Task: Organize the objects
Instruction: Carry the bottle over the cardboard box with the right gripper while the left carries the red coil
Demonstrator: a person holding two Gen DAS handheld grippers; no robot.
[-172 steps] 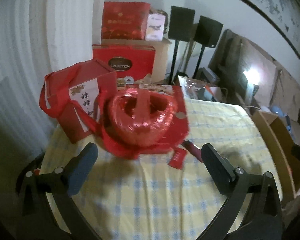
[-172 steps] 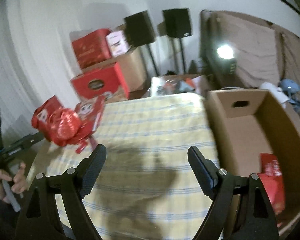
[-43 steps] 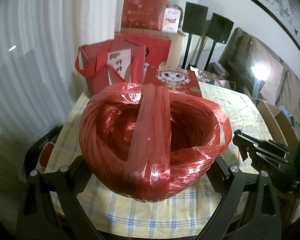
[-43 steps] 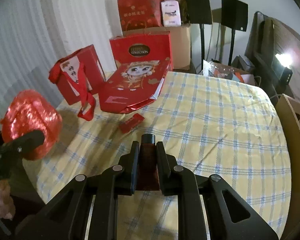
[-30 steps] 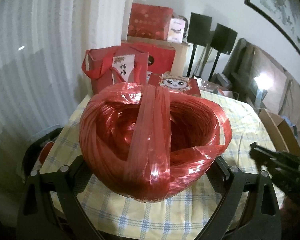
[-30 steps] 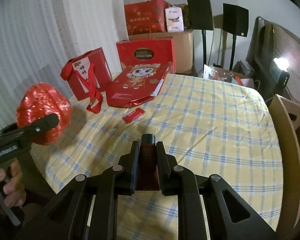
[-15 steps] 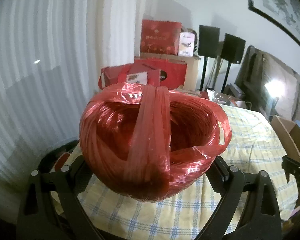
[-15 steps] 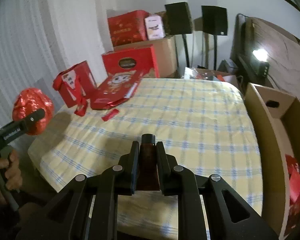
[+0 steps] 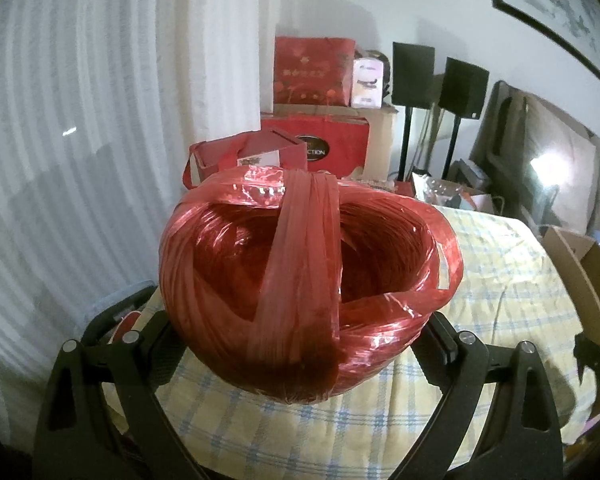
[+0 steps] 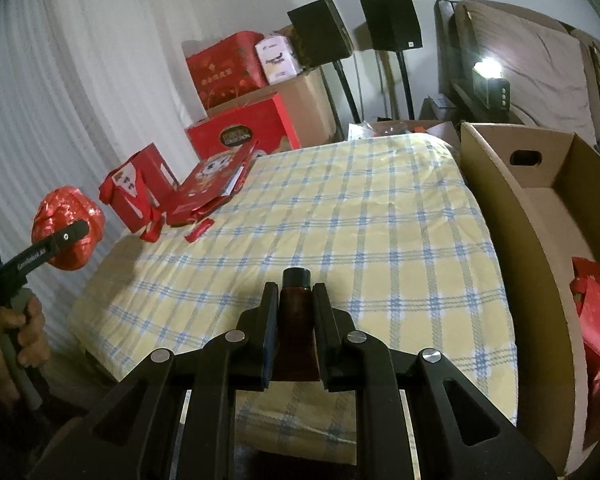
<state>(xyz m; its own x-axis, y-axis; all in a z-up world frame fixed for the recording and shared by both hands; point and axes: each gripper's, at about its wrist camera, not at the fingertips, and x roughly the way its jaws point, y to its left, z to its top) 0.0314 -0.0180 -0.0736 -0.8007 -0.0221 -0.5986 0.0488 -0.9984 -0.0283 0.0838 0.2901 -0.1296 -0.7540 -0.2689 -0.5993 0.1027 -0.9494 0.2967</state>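
The right gripper (image 10: 296, 322), clamped on a small dark bottle (image 10: 296, 304), has swung toward the cardboard box (image 10: 540, 216) at its right; the left gripper (image 9: 300, 344) grips the red twine ball (image 9: 304, 280), farther off

Right gripper (image 10: 296, 320): matte black, two flat jaws on branching arms with triangular cut-outs and four round silver screws. Left gripper (image 9: 300, 344): same black frame, silver screws at 9 and 3 o'clock. White lettering runs along its finger (image 10: 54, 246).
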